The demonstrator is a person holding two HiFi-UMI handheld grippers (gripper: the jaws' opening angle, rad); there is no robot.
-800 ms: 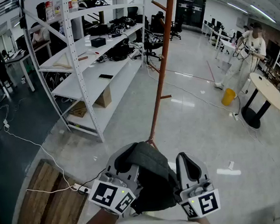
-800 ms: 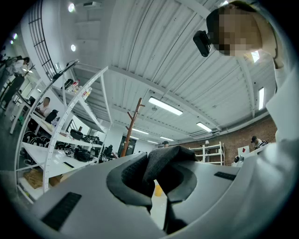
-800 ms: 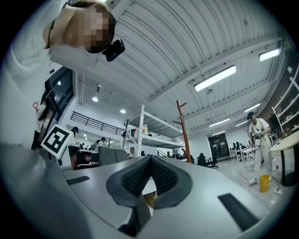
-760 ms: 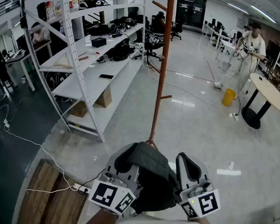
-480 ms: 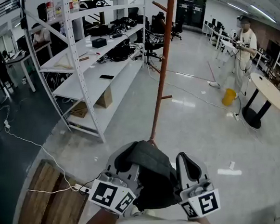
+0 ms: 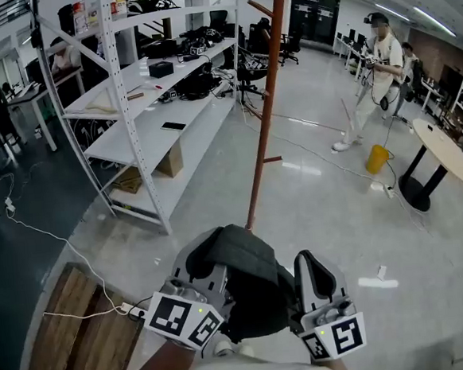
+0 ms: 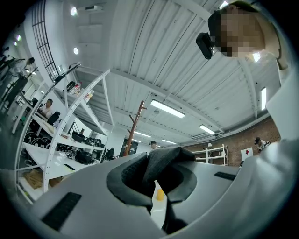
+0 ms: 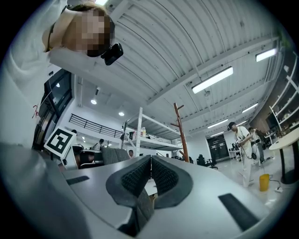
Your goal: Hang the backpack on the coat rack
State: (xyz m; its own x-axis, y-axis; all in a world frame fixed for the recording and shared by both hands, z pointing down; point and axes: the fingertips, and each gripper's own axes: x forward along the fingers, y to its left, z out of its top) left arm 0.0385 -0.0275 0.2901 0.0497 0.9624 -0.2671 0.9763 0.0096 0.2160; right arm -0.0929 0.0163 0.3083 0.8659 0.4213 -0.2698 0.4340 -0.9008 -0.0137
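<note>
In the head view a dark grey backpack (image 6: 242, 271) hangs between my two grippers at the bottom, close to my body. The left gripper (image 6: 202, 272) is shut on a fold of its dark fabric (image 7: 163, 158), seen bunched between the pads. The right gripper (image 6: 310, 268) has its pads (image 8: 163, 177) pressed together, with a strip of backpack fabric (image 8: 144, 205) pinched below them. The coat rack (image 6: 266, 114), a tall brown-orange pole with short pegs, stands straight ahead on the floor just beyond the backpack. It also shows as the coat rack (image 7: 133, 126) and coat rack (image 8: 181, 133) in the gripper views.
White metal shelving (image 6: 130, 108) loaded with gear runs along the left. A wooden pallet (image 6: 74, 320) and a white cable (image 6: 69, 249) lie at the lower left. At the right are a person (image 6: 370, 73), a yellow bucket (image 6: 377, 159) and a round table (image 6: 444, 151).
The person at the back right has walked leftward and nearer. Both grippers and the backpack have barely shifted, staying low in front of the rack.
</note>
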